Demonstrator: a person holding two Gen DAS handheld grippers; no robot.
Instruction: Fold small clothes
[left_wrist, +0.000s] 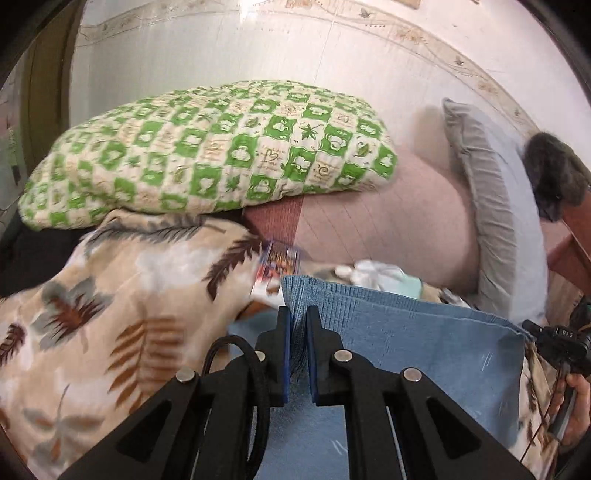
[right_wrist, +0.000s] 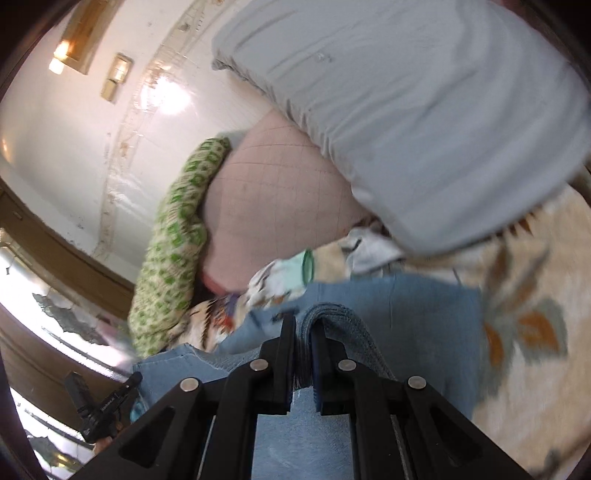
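Blue ribbed knit garment (left_wrist: 406, 325), soft and finely striped in its weave, lies spread over a beige feather-print blanket (left_wrist: 110, 314) on the bed, its near edge bunched into layered folds. The left hand-held gripper (left_wrist: 297, 314) is clenched on one pinch of that folded edge. The right hand-held gripper (right_wrist: 303, 325) clamps another thick fold, which humps up between its black fingers (right_wrist: 286, 332). Beyond sit a green-checked pillow (left_wrist: 221, 147) and a grey pillow (right_wrist: 424, 110).
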